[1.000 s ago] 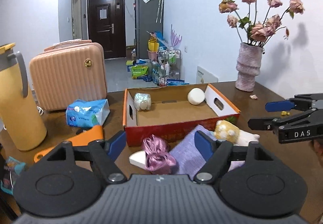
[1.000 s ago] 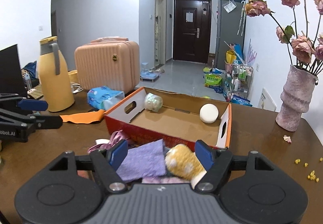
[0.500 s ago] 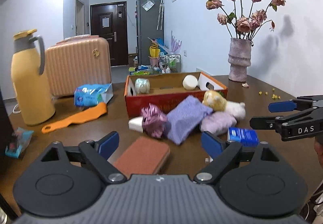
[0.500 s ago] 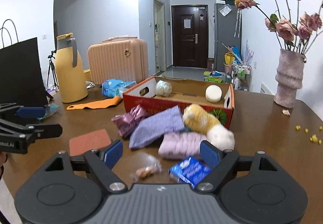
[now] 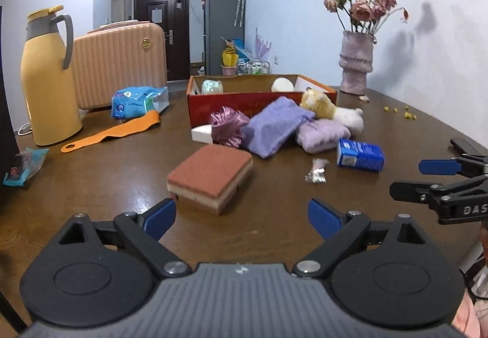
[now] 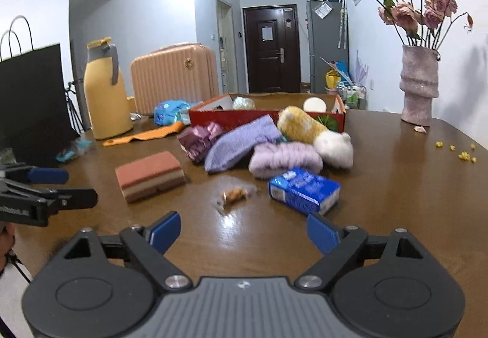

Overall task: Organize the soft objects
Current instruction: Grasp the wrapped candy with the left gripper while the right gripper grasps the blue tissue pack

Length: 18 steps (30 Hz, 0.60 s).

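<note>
A pile of soft things lies before the red cardboard box (image 5: 235,101) (image 6: 244,120): a purple cloth (image 5: 276,126) (image 6: 241,144), a lilac knit roll (image 5: 323,132) (image 6: 285,158), a yellow and white plush toy (image 5: 332,110) (image 6: 317,133) and a mauve ribbon bundle (image 5: 227,127) (image 6: 199,139). A layered sponge (image 5: 210,177) (image 6: 149,174) lies nearer. The box holds a pale ball (image 5: 212,86) and a white round thing (image 5: 282,84). My left gripper (image 5: 241,217) is open and empty, just short of the sponge. My right gripper (image 6: 242,231) is open and empty near the front edge.
A blue packet (image 5: 360,155) (image 6: 305,190) and a small wrapper (image 5: 317,170) (image 6: 233,196) lie near. An orange scraper (image 5: 113,132), blue tissue pack (image 5: 138,101), yellow jug (image 5: 48,75), pink case (image 5: 120,63), black bag (image 6: 33,100) and flower vase (image 5: 355,63) (image 6: 419,84) stand around the brown table (image 5: 274,200).
Both grippers have drawn back from the pile and the box toward the table's near edge. The sponge, blue packet and wrapper have come into view. Both stayed open.
</note>
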Available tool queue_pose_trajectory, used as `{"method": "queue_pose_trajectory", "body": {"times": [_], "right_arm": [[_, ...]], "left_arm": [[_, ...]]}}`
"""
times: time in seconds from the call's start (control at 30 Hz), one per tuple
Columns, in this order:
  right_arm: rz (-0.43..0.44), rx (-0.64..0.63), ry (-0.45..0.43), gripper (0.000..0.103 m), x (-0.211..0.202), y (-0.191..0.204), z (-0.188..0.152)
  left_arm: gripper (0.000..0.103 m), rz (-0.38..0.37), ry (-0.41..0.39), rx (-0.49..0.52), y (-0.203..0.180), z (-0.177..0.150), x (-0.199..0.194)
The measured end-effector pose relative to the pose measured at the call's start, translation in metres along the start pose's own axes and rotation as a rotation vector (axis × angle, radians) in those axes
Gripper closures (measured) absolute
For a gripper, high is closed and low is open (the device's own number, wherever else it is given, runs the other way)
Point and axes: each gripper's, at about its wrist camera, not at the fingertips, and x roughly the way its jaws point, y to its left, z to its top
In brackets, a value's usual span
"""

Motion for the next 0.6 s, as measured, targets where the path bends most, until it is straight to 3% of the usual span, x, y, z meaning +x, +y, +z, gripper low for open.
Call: {"method": "queue_pose_trajectory", "body": {"times": [0.1, 0.3, 0.6], "right_arm": [[-0.05, -0.012, -0.003, 0.013, -0.001, 0.003, -0.012], [-0.061, 0.008, 0.004, 0.013, -0.004, 0.003, -0.028], [-0.082, 0.028, 0.005, 0.013, 0.002, -0.006, -0.031]], "left_arm": [[0.008, -0.017, 0.011, 0.006, -0.004, -0.007, 0.0], [0.008, -0.044, 0.038, 0.053, -0.018, -0.021, 0.006], [0.008, -0.072, 0.061, 0.069, -0.029, -0.014, 0.022]]}}
